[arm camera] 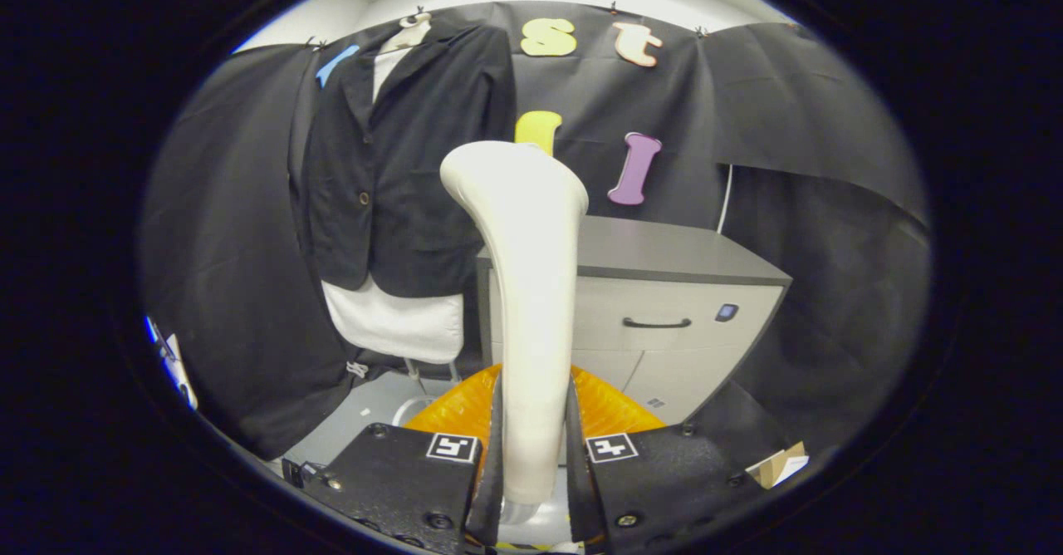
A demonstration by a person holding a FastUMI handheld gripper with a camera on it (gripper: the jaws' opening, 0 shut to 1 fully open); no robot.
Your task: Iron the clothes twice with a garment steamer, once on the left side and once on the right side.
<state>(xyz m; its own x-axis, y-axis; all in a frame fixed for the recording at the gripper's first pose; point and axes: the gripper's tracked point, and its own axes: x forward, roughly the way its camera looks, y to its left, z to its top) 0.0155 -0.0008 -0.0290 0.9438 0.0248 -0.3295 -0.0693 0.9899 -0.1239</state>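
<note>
Tongs (533, 455) grip my garment steamer (527, 289) by its handle, both fingers pressing. Beyond hangs the jacket (399, 164), beside the cabinet (664, 289). I fear the steamer twisting in the narrow clamp as I swing.

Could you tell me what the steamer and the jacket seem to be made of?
The steamer, clamped between the hand-held gripper fingers, looks like smooth cream plastic with a soft sheen and no seams. The jacket, hanging beyond it on a mannequin, looks like matte dark woven cloth, folding at the lapels.
</note>
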